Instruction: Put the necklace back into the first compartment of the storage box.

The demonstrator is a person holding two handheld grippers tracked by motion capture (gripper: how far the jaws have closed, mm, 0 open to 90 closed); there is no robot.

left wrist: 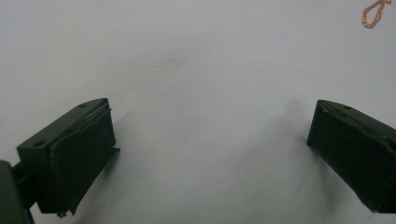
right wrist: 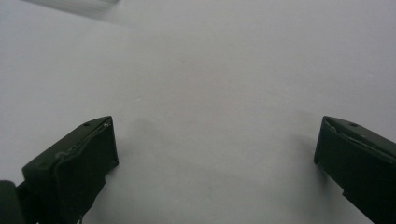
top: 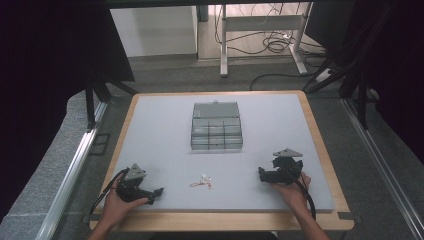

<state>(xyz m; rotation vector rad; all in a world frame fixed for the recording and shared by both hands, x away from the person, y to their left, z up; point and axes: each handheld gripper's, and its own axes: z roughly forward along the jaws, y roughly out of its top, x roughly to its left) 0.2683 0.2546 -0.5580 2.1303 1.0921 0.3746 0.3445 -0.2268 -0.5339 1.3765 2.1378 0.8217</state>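
Nothing is picked up yet: the cord (top: 201, 183), a small red loop with a white tag, lies well in front of the closed box (top: 216, 126). Left gripper (top: 156, 192) and right gripper (top: 261, 172) flank it, jaws spread, empty.

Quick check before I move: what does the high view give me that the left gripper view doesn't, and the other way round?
High view: the clear compartment box mid-table, its lid open, the right gripper, and a small white piece by the thin orange chain between the hands.
Left gripper view: the left gripper close up, fingers wide apart with nothing between them.
Both: the grey mat and the chain, whose loop sits at that view's top right.
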